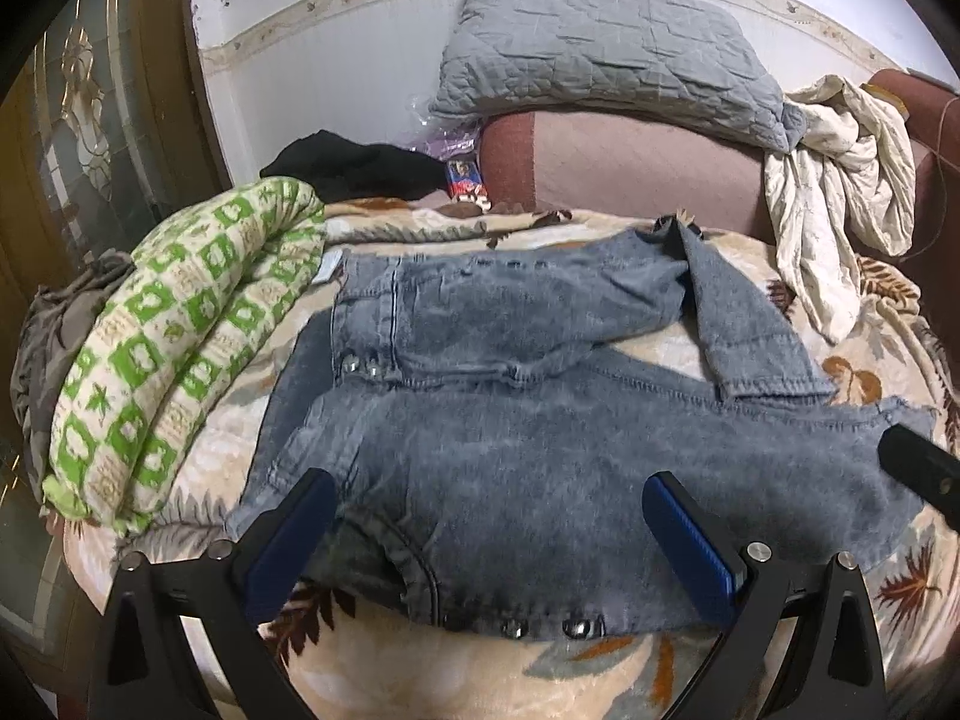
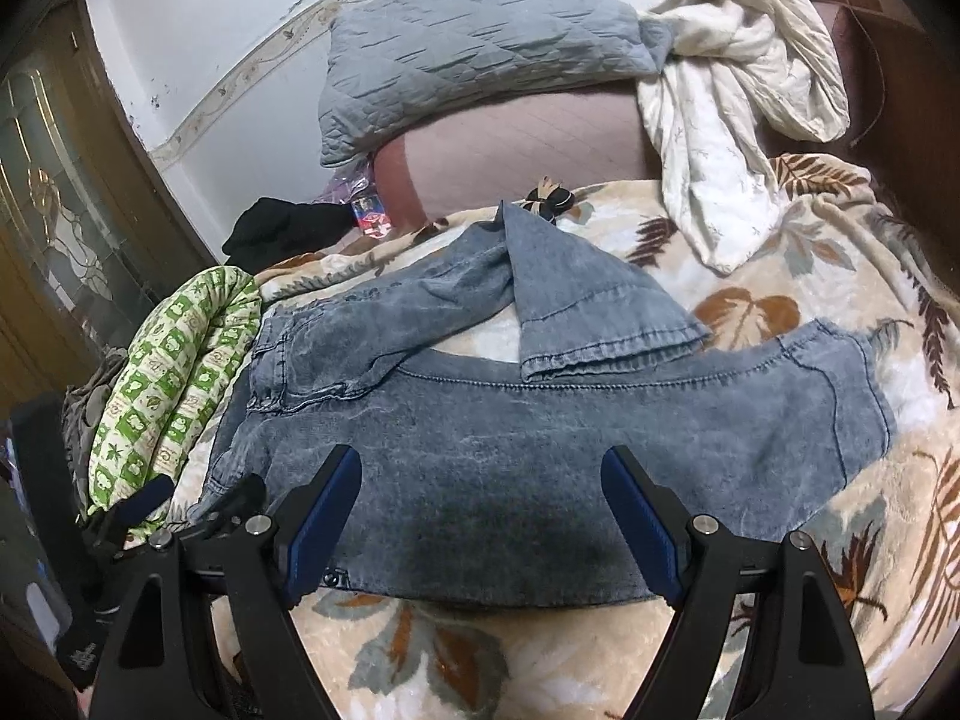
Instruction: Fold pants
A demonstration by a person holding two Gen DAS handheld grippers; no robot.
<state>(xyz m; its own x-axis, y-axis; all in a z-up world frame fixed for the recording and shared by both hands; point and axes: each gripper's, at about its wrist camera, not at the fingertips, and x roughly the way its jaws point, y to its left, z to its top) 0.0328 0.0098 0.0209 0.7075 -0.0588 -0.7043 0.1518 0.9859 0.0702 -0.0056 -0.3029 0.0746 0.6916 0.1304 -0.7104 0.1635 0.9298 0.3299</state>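
Grey-blue denim pants [image 1: 510,420] lie spread across the leaf-patterned blanket [image 1: 420,678], waist to the left, legs to the right. The far leg is folded back on itself, its hem [image 1: 774,378] lying on the near leg. My left gripper [image 1: 489,534] is open and empty, just above the near edge of the pants by the metal studs [image 1: 546,627]. My right gripper [image 2: 480,516] is open and empty over the near leg of the pants [image 2: 540,450]. The left gripper shows at the lower left of the right wrist view [image 2: 150,504].
A rolled green-and-white quilt [image 1: 180,348] lies left of the pants. A grey quilted pillow [image 1: 600,54] and a cream garment [image 1: 840,192] rest on the pink headboard [image 1: 630,168] behind. A black cloth [image 1: 354,165] sits at the back left. A door [image 1: 90,138] stands at the left.
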